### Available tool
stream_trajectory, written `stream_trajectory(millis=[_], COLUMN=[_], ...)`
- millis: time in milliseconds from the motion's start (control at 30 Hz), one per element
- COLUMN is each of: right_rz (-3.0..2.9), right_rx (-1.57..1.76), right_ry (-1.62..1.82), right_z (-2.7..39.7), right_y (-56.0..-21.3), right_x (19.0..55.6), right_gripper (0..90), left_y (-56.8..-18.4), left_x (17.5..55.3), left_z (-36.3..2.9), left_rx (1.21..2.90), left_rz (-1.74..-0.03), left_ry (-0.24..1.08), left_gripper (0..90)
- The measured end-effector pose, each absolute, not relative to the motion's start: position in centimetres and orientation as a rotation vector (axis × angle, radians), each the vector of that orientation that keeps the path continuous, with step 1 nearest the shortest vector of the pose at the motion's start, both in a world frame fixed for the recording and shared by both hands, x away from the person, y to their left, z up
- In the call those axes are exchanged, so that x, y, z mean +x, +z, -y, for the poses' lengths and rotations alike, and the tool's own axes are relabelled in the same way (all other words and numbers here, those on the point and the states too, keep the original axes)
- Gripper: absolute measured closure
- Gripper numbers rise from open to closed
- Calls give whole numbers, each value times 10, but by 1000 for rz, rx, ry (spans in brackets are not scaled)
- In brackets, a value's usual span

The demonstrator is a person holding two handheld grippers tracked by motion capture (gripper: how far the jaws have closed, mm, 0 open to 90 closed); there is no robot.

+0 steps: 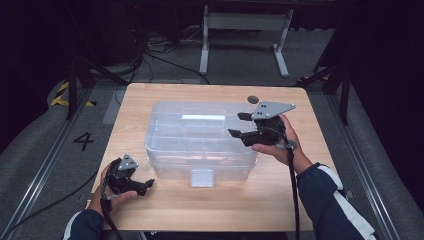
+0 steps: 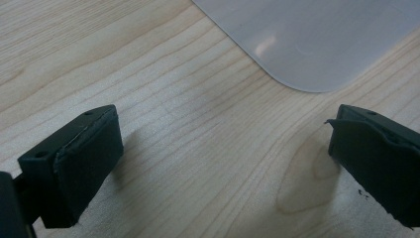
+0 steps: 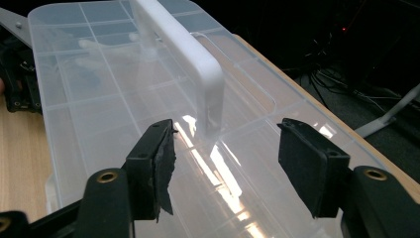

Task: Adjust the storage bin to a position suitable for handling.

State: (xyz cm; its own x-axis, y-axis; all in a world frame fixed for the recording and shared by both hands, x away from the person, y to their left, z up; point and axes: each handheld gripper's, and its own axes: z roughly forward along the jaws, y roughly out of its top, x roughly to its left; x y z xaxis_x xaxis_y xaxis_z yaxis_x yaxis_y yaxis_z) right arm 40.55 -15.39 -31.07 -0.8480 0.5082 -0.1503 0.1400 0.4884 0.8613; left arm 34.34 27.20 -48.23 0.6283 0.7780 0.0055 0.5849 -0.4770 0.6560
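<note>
1. The right gripper has its jaws spread with nothing between the pads; they stand over the lid of the clear plastic box, short of the near end of the white handle, and touch neither.
2. In the high view, the right gripper hangs above the right end of the box, jaws pointing left across the lid. The right hand holds the gripper body just off the box's right edge, and the grey three-cornered plate sits on top of the gripper.
3. The left gripper has its jaws spread wide with only bare table between the pads. A rounded corner of the box lies ahead of the jaws, apart from both.
4. In the high view, the left gripper sits low at the table, just off the front-left corner of the box, held by the left hand.
5. The box stands closed at the middle of the wooden table, its lid divided into compartments, with the handle lying flat along the lid's centre and a latch tab at the middle of the front wall.
6. A small dark round object lies on the table just behind the box's right rear corner.
</note>
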Motion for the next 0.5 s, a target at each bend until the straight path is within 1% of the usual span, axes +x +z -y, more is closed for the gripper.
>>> stream_trajectory(millis=[200, 467, 500], right_rz=[-2367, -2404, -2413], right_rx=[505, 503, 505], right_ry=[1310, 1283, 1262], right_z=[142, 131, 129], right_y=[-304, -307, -307], right_x=[409, 417, 417], right_gripper=[436, 513, 533], left_y=[-482, -481, -481], left_x=[341, 339, 338], left_z=[-272, -273, -273], left_rx=[2226, 2220, 2216], left_rz=[-1062, -1043, -1043], left_ry=[410, 406, 404], left_gripper=[26, 72, 78])
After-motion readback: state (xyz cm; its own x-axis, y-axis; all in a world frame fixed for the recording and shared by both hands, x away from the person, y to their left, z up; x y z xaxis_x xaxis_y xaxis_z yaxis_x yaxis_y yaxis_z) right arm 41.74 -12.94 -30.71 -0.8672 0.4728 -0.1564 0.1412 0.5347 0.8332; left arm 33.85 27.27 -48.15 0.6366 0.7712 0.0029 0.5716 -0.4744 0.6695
